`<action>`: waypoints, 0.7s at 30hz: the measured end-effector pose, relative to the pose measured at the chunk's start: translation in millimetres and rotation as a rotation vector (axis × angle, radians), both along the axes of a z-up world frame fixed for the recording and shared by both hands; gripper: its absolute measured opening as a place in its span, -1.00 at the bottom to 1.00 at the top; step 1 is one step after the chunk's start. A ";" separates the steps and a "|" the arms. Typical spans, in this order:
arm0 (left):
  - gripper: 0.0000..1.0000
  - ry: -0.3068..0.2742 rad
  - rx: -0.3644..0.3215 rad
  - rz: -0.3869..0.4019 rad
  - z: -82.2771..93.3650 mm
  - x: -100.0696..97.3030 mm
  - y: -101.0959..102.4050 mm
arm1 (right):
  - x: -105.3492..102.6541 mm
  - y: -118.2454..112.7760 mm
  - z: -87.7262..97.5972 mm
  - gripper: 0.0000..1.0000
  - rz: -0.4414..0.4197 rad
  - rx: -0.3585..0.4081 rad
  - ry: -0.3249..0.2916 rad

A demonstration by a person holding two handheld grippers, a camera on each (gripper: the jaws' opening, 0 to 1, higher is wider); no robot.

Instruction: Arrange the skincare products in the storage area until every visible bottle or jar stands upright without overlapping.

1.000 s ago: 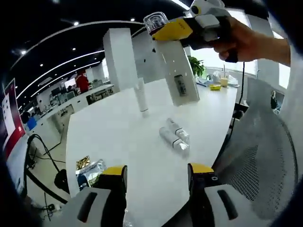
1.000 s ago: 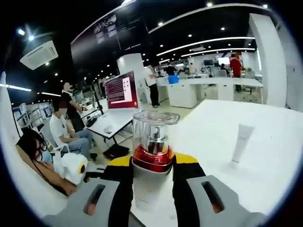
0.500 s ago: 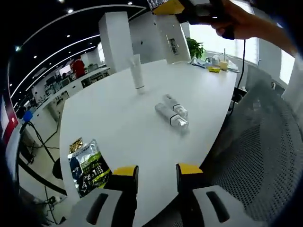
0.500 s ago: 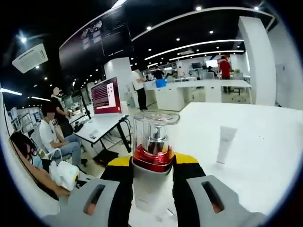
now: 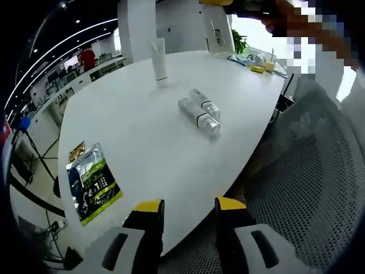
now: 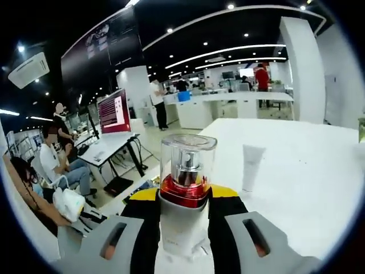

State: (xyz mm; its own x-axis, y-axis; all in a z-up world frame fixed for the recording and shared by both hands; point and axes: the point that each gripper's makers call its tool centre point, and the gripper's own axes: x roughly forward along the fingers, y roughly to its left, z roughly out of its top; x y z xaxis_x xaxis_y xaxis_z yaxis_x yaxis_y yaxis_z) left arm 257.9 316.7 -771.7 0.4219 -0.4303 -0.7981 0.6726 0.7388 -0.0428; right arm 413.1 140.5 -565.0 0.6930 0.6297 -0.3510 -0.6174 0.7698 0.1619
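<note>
Two clear bottles (image 5: 199, 111) lie side by side on the white table (image 5: 142, 142). Beyond them a white tube (image 5: 158, 60) stands upright on its cap, the same white tube (image 6: 251, 166) that shows past the right jaws. My left gripper (image 5: 189, 208) hangs open over the table's near edge with nothing between its jaws. My right gripper (image 6: 182, 197) is shut on a pump bottle (image 6: 187, 160) with a clear cap and a red collar, held upright above the table (image 6: 302, 171).
A green and blue packet (image 5: 91, 182) lies flat near the table's left edge. A grey mesh chair (image 5: 302, 188) stands close on the right. A hand (image 5: 285, 17) shows at the top. Seated people (image 6: 57, 171) and a red screen (image 6: 113, 111) are beyond the table.
The left view has pulled back and tilted down, bringing the packet fully in. My left jaws have drawn somewhat closer together. The right gripper, still holding the pump bottle, has swung so the tube sits nearer the view's centre.
</note>
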 end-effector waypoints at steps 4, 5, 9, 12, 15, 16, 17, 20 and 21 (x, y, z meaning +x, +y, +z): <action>-0.28 -0.039 0.005 0.007 4.9 5.6 1.7 | 14.4 -13.9 -2.6 -0.44 -0.015 -0.005 -0.015; -0.28 -0.103 -0.010 0.007 13.2 12.6 1.0 | 19.4 -18.7 -3.0 -0.44 -0.021 0.008 -0.021; -0.29 -0.094 -0.016 0.045 12.7 14.4 5.1 | 37.7 -31.2 -11.6 -0.44 -0.034 0.018 -0.033; -0.30 -0.077 -0.007 0.039 9.1 12.4 4.8 | 49.7 -36.5 -20.3 -0.44 -0.044 0.022 -0.039; -0.29 -0.054 0.022 0.018 3.5 7.8 4.1 | 55.9 -41.1 -25.3 -0.44 -0.059 0.035 -0.034; -0.27 -0.054 0.018 0.014 3.8 7.5 2.9 | 58.1 -43.0 -27.4 -0.44 -0.064 0.040 -0.028; -0.25 -0.045 -0.003 0.009 4.7 5.7 -0.7 | 59.5 -43.9 -28.7 -0.44 -0.068 0.044 -0.024; -0.24 -0.037 -0.002 -0.001 4.2 3.6 -2.5 | 65.4 -45.2 -32.9 -0.44 -0.066 0.046 -0.012; -0.24 -0.031 0.018 -0.010 1.6 2.5 -1.9 | 66.6 -45.3 -33.3 -0.44 -0.063 0.046 -0.014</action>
